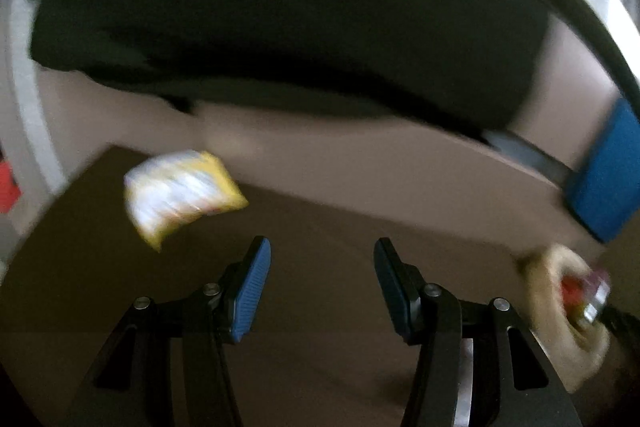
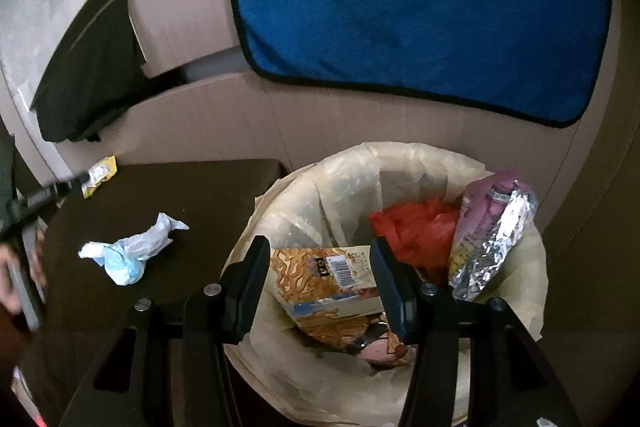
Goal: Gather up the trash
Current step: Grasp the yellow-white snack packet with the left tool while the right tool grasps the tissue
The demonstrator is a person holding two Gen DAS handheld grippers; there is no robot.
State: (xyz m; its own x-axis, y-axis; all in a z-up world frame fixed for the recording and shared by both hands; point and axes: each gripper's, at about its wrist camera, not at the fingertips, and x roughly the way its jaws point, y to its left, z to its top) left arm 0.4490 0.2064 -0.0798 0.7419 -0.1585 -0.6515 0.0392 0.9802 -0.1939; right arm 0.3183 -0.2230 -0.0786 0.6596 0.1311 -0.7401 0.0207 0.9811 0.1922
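While a yellow-and-white snack wrapper [image 1: 182, 193] lies at the far left edge of the dark brown table [image 1: 312, 247], the left gripper [image 1: 322, 287] hangs just short of it, jaws spread wide and empty. A crumpled white-and-pale-blue tissue [image 2: 128, 251] rests nearer the table's middle. Beside the table stands the round bin with a translucent liner [image 2: 400, 159], holding a noodle packet [image 2: 332, 291], red plastic [image 2: 412, 231] and a foil-lined wrapper [image 2: 492, 239]. Above it the right gripper [image 2: 320, 287] is wide open, gripping nothing. Behind, a blue cloth [image 2: 420, 7] drapes the beige sofa [image 2: 224, 131].
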